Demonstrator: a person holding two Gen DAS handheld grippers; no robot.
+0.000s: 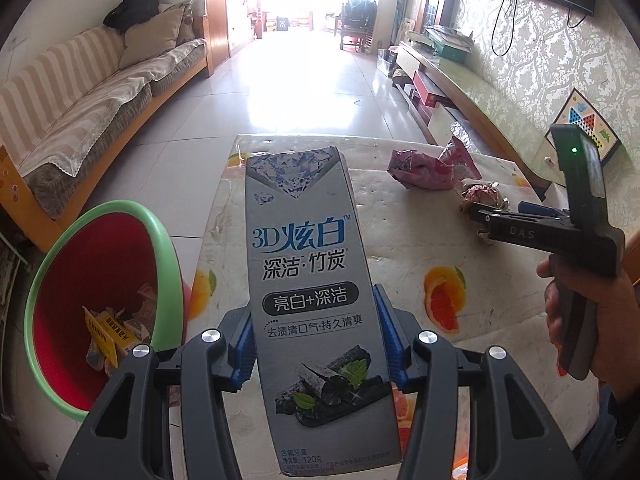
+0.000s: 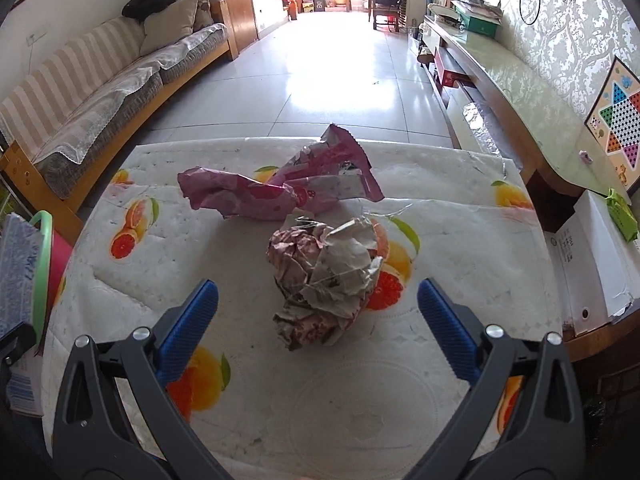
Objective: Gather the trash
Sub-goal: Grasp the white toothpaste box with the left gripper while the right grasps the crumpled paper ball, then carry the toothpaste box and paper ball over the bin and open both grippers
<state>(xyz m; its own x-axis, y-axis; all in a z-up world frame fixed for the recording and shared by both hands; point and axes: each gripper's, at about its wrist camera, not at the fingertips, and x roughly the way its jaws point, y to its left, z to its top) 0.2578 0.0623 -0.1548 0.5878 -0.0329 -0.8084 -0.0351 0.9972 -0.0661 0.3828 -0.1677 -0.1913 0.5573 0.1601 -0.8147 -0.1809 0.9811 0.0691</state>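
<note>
The left gripper (image 1: 316, 336) is clenched on a grey toothpaste box (image 1: 308, 264), its blue pads pressing the two long sides near the lower half, so the carton stands up lengthwise in front of the camera and hides much of the table behind it. The right gripper (image 2: 318, 328) is spread wide with nothing between its fingers; it hangs over the near part of the table, pointed at a crumpled paper ball (image 2: 326, 276) that lies just ahead of the blue tips, apart from both. Just beyond the ball, and seemingly touching its far edge, lies a crumpled pink wrapper (image 2: 280, 192), partly twisted with one torn corner sticking up. Both pieces rest on the table (image 2: 460, 248), which is covered by a white cloth printed with orange slices. To the left of the table, low beside its edge, stands the bin (image 1: 40, 292), red inside with a green rim; scraps of paper and a yellow packet already lie at its bottom. Judging from this, the collecting is partway: some trash is binned, the box is lifted but not yet dropped, and the ball and wrapper remain on the cloth. The box likely goes leftward into the bin, while the ball looks like the open hand's next target.
</note>
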